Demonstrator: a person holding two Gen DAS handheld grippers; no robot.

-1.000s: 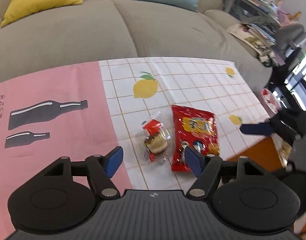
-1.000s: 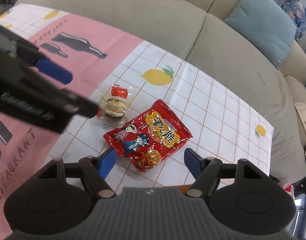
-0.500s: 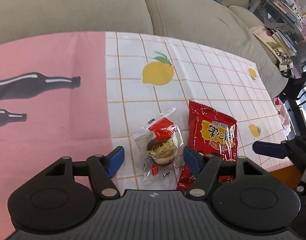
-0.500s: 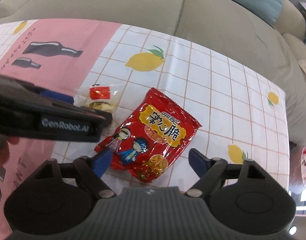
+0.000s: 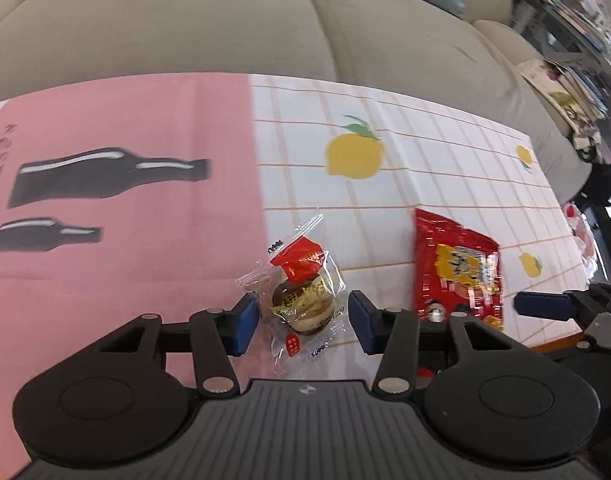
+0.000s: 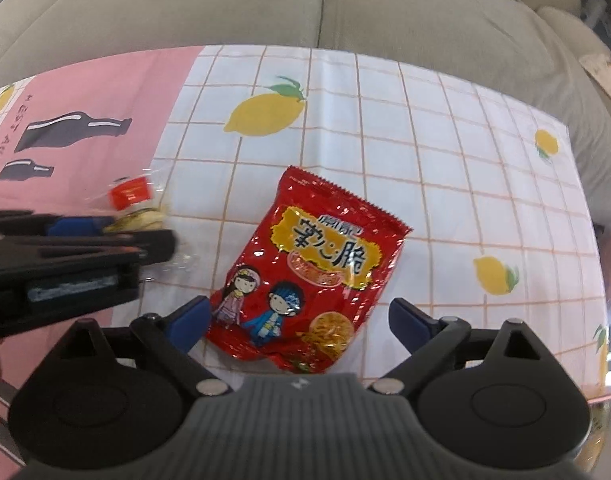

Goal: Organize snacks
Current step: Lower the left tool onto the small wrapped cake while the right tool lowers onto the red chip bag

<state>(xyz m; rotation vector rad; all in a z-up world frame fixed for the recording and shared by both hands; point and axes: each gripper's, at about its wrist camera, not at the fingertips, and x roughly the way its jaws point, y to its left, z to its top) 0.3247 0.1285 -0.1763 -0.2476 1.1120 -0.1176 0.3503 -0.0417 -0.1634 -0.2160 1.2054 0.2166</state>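
The left gripper is pointed steeply down at the tablecloth, and its jaws are closing around a small clear-wrapped cake; the blue pads are seen just beside the wrapper on either side, not yet pressed on it, so the cake is not gripped. The cake is laid on the white checked part of the tablecloth, close to the edge of the pink panel and nearer the camera than the large printed lemon. The right gripper is likewise aimed down, its jaws opening and spread wide, with the near end of the red snack bag lying between the pads; neither pad is seen to press on it. The red snack bag is laid flat on the tablecloth, to the right of the cake and apart from it, also on the near side of the lemon. A beige sofa is seen beyond the tablecloth's far edge.
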